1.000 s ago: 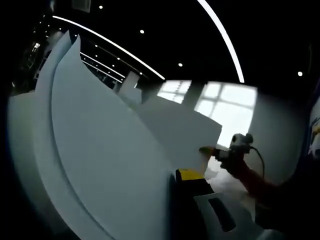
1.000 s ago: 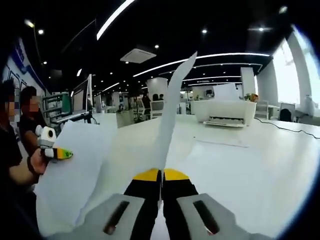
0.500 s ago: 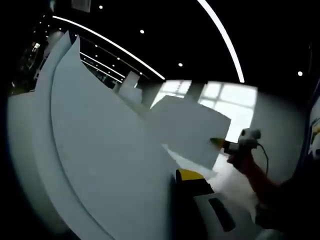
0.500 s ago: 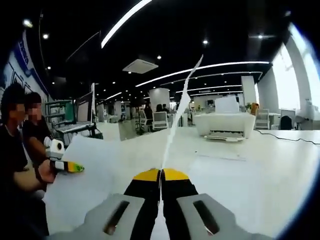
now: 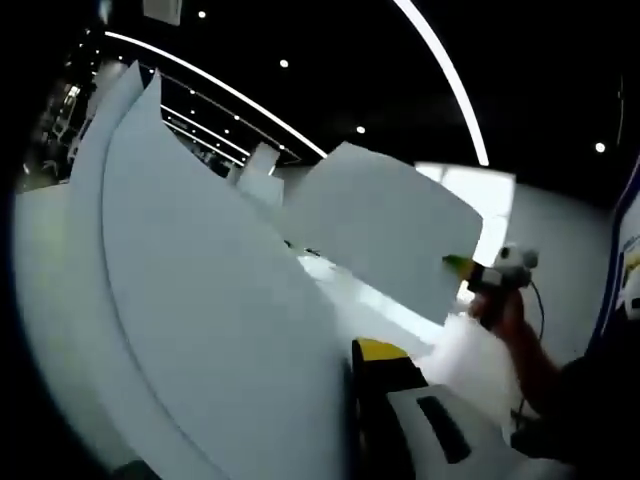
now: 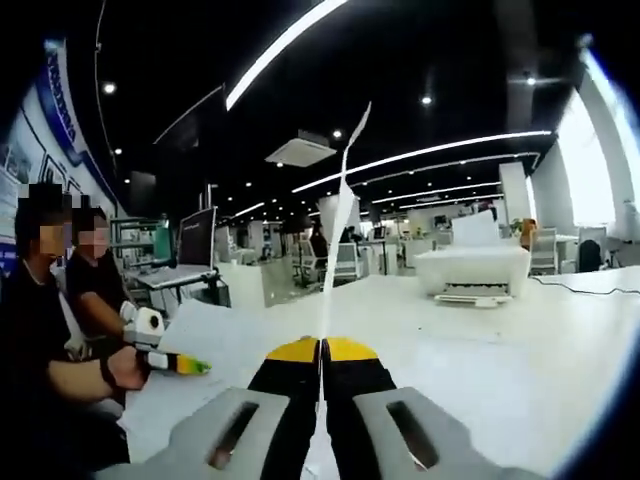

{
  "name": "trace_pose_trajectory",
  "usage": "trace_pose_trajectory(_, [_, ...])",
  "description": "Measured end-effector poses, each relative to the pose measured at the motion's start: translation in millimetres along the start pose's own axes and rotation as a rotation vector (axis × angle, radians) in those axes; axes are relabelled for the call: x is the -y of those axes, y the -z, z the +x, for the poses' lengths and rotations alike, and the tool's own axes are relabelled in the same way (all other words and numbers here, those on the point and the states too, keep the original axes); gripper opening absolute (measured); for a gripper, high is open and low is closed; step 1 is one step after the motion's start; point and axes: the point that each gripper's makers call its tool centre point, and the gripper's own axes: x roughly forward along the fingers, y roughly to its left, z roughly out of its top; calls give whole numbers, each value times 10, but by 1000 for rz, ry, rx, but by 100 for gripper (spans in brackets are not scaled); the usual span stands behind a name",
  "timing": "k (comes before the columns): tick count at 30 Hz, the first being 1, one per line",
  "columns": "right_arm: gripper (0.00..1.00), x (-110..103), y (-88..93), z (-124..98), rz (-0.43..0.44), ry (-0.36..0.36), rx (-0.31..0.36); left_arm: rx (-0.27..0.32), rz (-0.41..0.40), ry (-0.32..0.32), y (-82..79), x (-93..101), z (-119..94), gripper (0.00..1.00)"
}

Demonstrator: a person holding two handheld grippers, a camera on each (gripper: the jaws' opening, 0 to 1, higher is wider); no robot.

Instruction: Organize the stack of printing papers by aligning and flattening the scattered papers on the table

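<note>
White printing papers [image 5: 200,300] stand curved and upright close to the lens in the left gripper view, and my left gripper [image 5: 355,350] is shut on their near edge; one yellow-tipped jaw shows beside the sheets. A further sheet [image 5: 385,225] slopes up to the right gripper [image 5: 462,265], which pinches its far corner. In the right gripper view, my right gripper [image 6: 322,345] is shut on a sheet seen edge-on [image 6: 340,220], rising straight up from the jaws. The left gripper [image 6: 190,366] holds the low end of the paper [image 6: 225,345] at the left, above the white table [image 6: 500,340].
A white printer [image 6: 470,272] stands on the table at the back right, with a cable running off to its right. People in dark clothes [image 6: 60,330] are at the left. Monitors [image 6: 195,240], chairs and desks lie farther back.
The right gripper has lifted its end of the paper higher and moved away from the left gripper. The far sheet now stands taller in the left gripper view. The left gripper's hold is unchanged.
</note>
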Motion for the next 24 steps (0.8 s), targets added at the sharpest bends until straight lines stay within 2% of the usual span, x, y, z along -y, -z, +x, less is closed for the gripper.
trace_pose_trajectory(7, [0, -272, -162, -43, -14, -58, 34, 1, 1, -1, 1, -2, -1, 13])
trace_pose_trajectory(13, [0, -473, -226, -80, -31, -97, 48, 2, 1, 0, -2, 0, -6, 13])
trace_pose_trajectory(24, [0, -617, -214, -96, -28, -132, 47, 4, 2, 2, -4, 17, -10, 13])
